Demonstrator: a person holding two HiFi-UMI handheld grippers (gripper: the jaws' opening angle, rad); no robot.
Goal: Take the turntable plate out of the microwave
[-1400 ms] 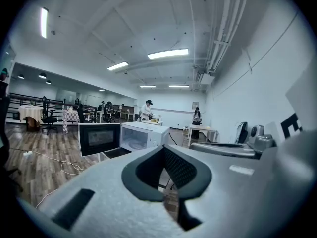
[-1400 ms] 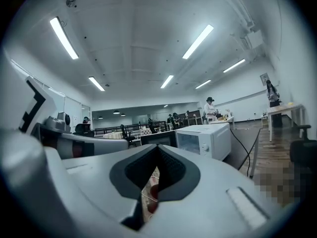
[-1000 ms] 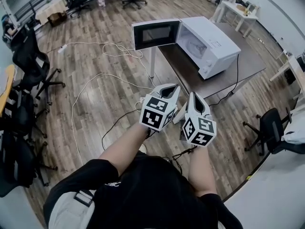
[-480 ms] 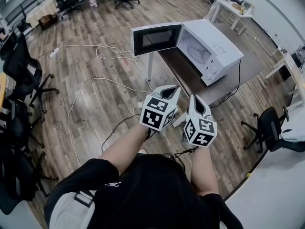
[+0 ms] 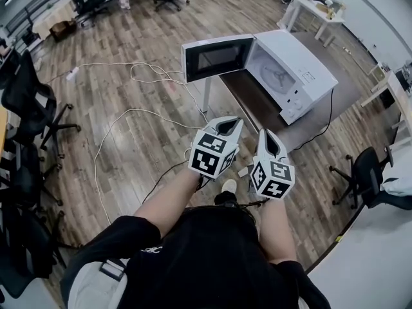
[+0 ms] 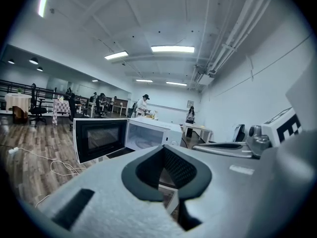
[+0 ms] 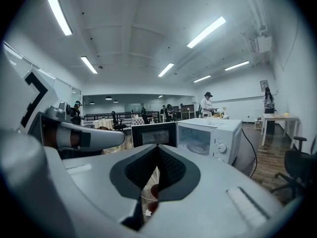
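A white microwave (image 5: pixel 302 63) stands on a brown table (image 5: pixel 254 105), its door (image 5: pixel 215 56) swung open to the left. Inside it the glass turntable plate (image 5: pixel 278 77) lies flat; it also shows in the right gripper view (image 7: pixel 198 147). My left gripper (image 5: pixel 230 124) and right gripper (image 5: pixel 267 137) are held side by side in the air, well short of the table, pointing toward the microwave. Both are shut with nothing between their jaws. The left gripper view shows the open microwave (image 6: pixel 151 133) ahead, beyond my shut left gripper (image 6: pixel 164 151); the right gripper (image 7: pixel 157 150) is likewise shut.
White and black cables (image 5: pixel 129 118) trail over the wooden floor left of the table. Black office chairs (image 5: pixel 32 95) stand along the left, another chair (image 5: pixel 364 172) at the right. A white table (image 5: pixel 322 11) stands behind. Several people are far across the room.
Both grippers have moved forward together toward the microwave, which now sits closer and a little lower in the head view. Their jaws have stayed shut.
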